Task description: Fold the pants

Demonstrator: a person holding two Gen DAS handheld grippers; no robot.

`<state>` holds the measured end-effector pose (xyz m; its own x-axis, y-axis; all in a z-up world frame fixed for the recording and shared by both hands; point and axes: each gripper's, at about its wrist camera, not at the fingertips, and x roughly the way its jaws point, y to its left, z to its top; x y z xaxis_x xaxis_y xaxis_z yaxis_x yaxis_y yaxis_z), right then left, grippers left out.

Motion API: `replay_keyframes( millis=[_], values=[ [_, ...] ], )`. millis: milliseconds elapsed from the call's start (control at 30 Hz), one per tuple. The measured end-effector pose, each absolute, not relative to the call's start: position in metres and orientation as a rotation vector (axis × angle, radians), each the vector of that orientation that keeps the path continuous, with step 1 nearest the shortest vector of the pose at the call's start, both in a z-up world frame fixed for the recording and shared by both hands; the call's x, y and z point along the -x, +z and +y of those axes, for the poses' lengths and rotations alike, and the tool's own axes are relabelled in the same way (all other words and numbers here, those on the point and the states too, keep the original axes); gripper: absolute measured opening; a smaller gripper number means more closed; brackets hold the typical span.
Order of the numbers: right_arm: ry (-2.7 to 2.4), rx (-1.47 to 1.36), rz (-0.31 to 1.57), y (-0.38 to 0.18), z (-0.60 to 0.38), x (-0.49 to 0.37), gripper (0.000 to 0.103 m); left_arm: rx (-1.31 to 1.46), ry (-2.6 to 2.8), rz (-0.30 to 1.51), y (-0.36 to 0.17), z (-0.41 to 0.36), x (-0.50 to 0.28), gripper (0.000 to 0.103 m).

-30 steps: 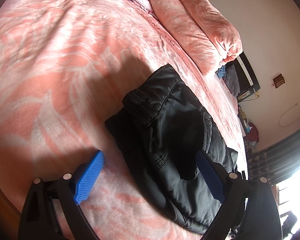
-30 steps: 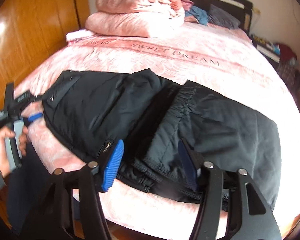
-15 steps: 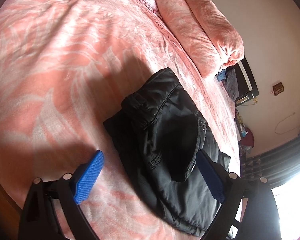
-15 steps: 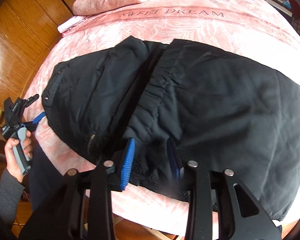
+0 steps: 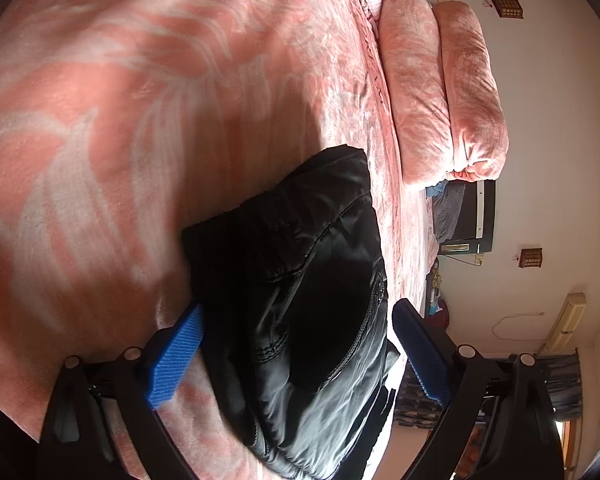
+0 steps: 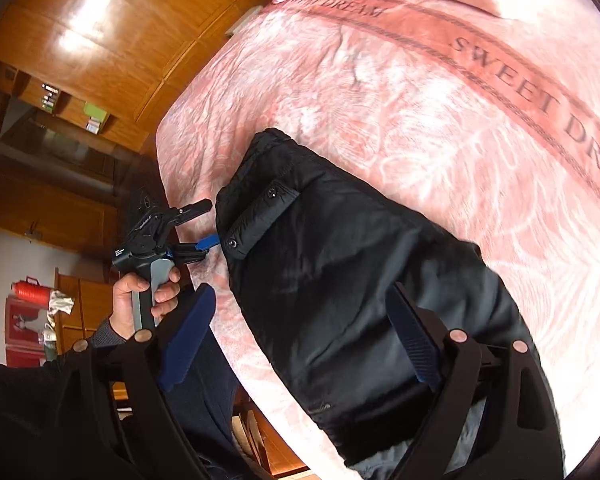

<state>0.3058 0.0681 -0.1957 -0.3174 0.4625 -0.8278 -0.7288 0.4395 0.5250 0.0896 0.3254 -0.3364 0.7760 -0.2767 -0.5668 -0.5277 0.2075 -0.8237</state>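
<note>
Black pants [image 6: 340,260] lie folded on the pink bedspread [image 6: 420,100], with a snap pocket flap at their left end. My right gripper [image 6: 300,340] hovers over their near part. Its jaws are opening, and the blue pads [image 6: 188,340] stand wide apart without pressing on the cloth. My left gripper [image 6: 210,224], held in a hand [image 6: 140,296], is open beside the pocket end and holds nothing. In the left wrist view the pants [image 5: 300,280] lie below and between the spread fingers of the left gripper [image 5: 296,356].
Folded pink quilts [image 5: 440,92] are stacked at the head of the bed, against a dark headboard [image 5: 484,216]. A wooden wardrobe [image 6: 80,40] stands close to the left bed edge. The person's dark-clad legs [image 6: 204,392] are at the near edge.
My right gripper has swung left along the pants toward the pocket end and its jaws have widened off the fabric. The left gripper has rolled and moved slightly closer to the pants.
</note>
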Motion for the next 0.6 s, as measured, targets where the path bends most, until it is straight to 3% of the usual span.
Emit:
replay_keyframes(
  millis=[200,267,333,433,600],
  values=[
    [1.341,0.433,1.584,-0.227,0.190,-0.331,0.091,1.399,0.234,0.716,-0.344,0.326,-0.094,0.094],
    [1.364,0.501,1.624,-0.244,0.226,-0.332,0.091,1.386,0.247,0.728,-0.343,0.326,-0.094,0.088],
    [1.390,0.571,1.657,-0.262,0.256,-0.330,0.091,1.377,0.277,0.753,-0.347,0.331,-0.086,0.067],
    [1.423,0.663,1.694,-0.290,0.291,-0.324,0.091,1.397,0.295,0.749,-0.354,0.336,-0.072,0.049],
    [1.478,0.793,1.745,-0.322,0.326,-0.309,0.091,1.400,0.288,0.732,-0.359,0.336,-0.061,0.043]
  ],
)
